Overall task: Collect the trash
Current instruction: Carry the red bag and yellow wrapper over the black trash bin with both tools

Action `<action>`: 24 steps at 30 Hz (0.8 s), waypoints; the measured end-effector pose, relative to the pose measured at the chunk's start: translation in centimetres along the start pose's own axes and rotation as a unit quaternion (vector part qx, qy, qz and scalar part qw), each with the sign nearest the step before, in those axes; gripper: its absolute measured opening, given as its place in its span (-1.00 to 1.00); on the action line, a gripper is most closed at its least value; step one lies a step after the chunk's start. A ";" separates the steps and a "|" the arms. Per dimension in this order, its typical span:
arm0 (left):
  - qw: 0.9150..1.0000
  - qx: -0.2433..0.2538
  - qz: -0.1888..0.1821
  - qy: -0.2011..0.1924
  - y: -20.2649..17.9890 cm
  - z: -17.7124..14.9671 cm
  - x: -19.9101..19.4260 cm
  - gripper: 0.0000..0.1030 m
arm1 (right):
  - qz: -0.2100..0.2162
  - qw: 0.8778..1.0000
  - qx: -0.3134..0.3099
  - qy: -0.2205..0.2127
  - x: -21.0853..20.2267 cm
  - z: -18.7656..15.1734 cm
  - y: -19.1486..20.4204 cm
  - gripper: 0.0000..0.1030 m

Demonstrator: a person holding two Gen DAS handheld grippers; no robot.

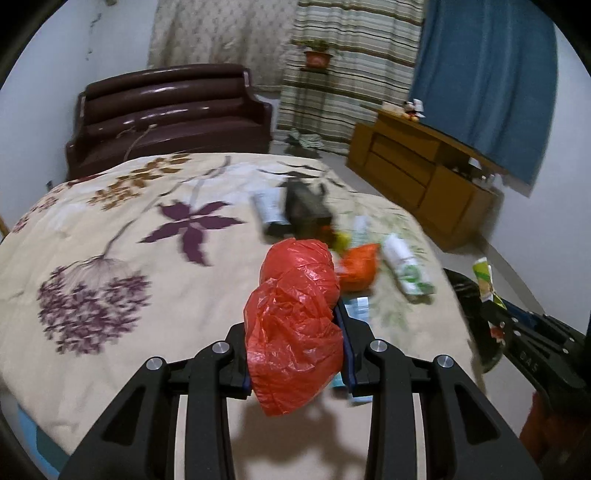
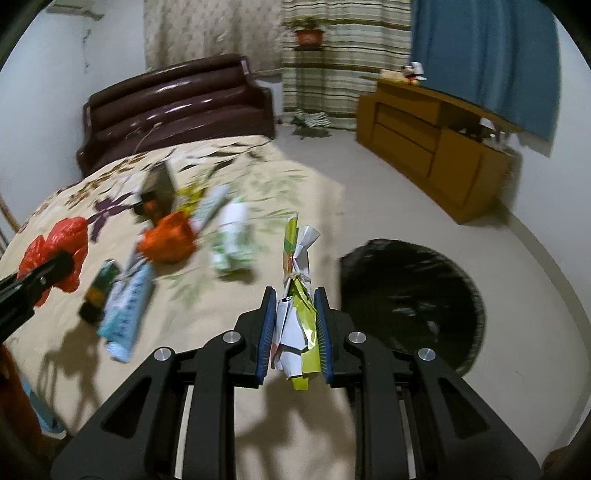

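My left gripper is shut on a crumpled red plastic bag, held above the floral bed cover. My right gripper is shut on a yellow-green and white crumpled wrapper, held near the bed's right edge, left of a black bin bag on the floor. Loose trash lies on the bed: an orange wrapper, a white and green packet, a light blue tube, a dark box. The right gripper with its wrapper also shows in the left wrist view.
A dark brown sofa stands beyond the bed. A wooden cabinet stands by the right wall under a blue curtain. Pale floor lies between bed and cabinet. A potted plant hangs by striped curtains.
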State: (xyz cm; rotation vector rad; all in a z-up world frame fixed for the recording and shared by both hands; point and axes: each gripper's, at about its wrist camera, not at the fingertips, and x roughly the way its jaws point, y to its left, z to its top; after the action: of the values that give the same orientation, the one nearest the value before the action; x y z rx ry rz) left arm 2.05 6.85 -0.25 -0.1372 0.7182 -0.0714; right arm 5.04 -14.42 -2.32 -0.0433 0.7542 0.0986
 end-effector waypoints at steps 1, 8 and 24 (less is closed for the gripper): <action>1.000 0.005 -0.004 -0.001 -0.8 0.1 0.1 -0.33 | -0.005 1.000 0.005 -0.002 0.0 0.1 -0.8 -0.60; 0.999 0.039 -0.036 -0.003 -7.1 1.1 2.0 -0.33 | -0.033 0.999 0.037 -0.008 0.3 0.2 -6.5 -0.60; 0.993 0.098 -0.066 0.017 -17.3 1.7 7.5 -0.33 | -0.047 0.995 0.089 -0.006 3.0 -0.1 -14.4 -0.60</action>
State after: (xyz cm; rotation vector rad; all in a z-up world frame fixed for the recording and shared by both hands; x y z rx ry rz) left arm 8.45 -10.90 -1.28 0.0054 0.7314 -0.2702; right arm 8.68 -28.49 -4.36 0.0905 0.7454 -0.0586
